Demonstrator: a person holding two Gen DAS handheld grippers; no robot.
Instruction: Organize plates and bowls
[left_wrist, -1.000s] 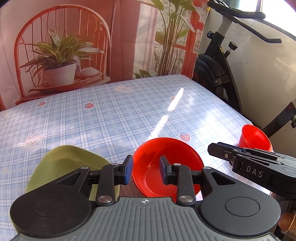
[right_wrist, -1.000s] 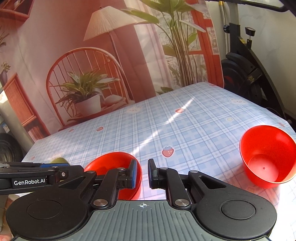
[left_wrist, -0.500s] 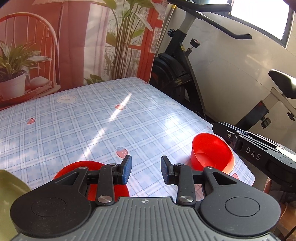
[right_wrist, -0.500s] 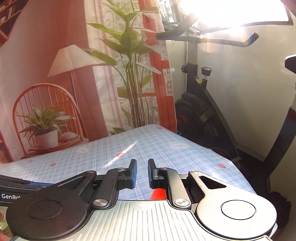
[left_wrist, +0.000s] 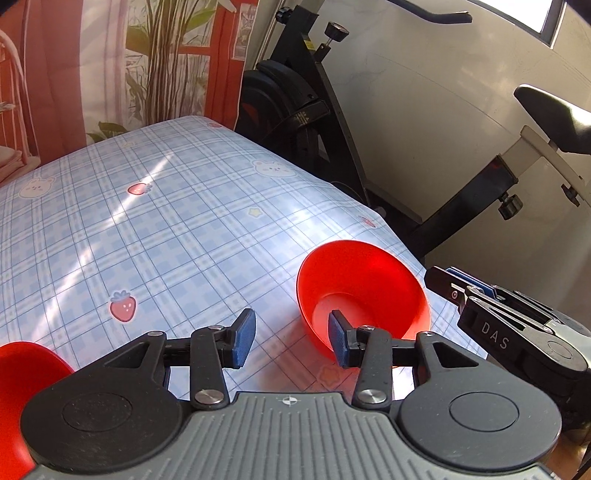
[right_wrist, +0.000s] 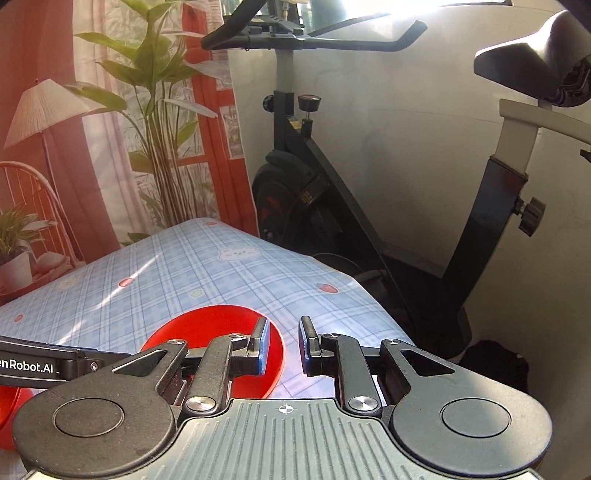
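A glossy pale blue checked tablecloth printed with strawberries and bears (left_wrist: 177, 229) covers the table, backed by a printed curtain of plants and a red door at the upper left and a black exercise bike (right_wrist: 314, 177) against a white wall on the right. In the left wrist view a deep round bowl of smooth red plastic (left_wrist: 364, 291) stands upright near the table's right edge, low and right of centre, with nothing in it but a sunlit sheen on its flat bottom. The left gripper (left_wrist: 291, 339), black with ribbed blue pads, has its jaws opening; its right finger overlaps the bowl's near rim in the picture, and no pad presses on anything. A second red plastic dish (left_wrist: 22, 384) shows partly at the lower left edge. The right gripper (right_wrist: 282, 347) holds its jaws a narrow gap apart, opening slightly, with only cloth between them; the bowl lies just left of its left finger.
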